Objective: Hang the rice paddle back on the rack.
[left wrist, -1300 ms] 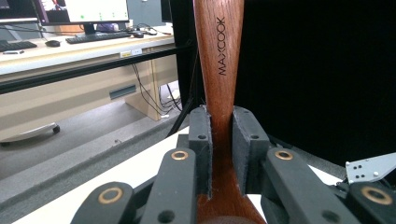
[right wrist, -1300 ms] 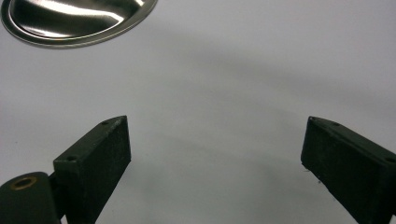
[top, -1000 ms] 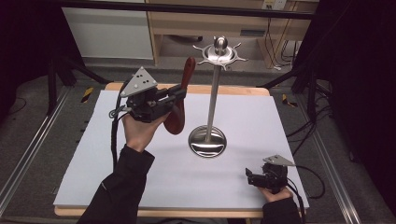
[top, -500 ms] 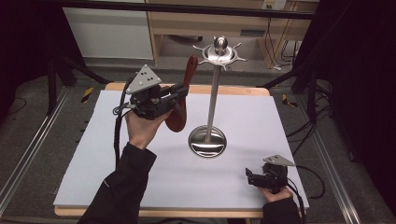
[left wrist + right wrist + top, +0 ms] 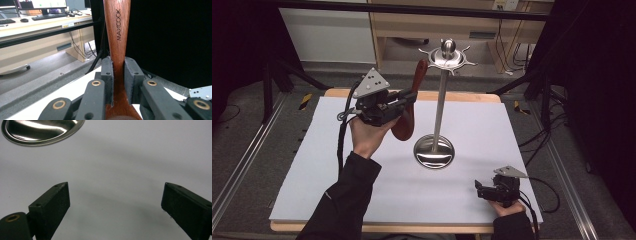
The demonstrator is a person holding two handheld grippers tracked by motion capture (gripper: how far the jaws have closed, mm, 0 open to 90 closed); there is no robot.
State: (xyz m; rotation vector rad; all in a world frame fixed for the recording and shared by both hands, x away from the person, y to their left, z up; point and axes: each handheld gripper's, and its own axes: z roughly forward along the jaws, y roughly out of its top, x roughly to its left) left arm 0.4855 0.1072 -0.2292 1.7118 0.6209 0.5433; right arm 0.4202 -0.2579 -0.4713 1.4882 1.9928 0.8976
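A dark wooden spoon (image 5: 408,107) is held up above the table, its handle pointing up toward the hooked top of a steel utensil stand (image 5: 441,95). My left gripper (image 5: 404,102) is shut on the spoon's handle (image 5: 117,40), which bears the word MAXCOOK. The stand has a round base (image 5: 434,151) and a crown of hooks (image 5: 447,55) at its top. The spoon's handle tip sits just left of those hooks. My right gripper (image 5: 478,190) rests low at the table's front right, open, with nothing between its pads (image 5: 51,202). The stand's base (image 5: 40,131) lies ahead of it.
A white sheet (image 5: 522,140) covers the wooden table. Beyond the table's far edge stands a wooden cabinet (image 5: 427,27), with dark frames and cables to either side. A desk with a keyboard (image 5: 47,16) lies in the background of the left gripper view.
My left gripper has lifted the spoon a little and carried it to the right, closer to the stand's top. The right gripper has stayed put.
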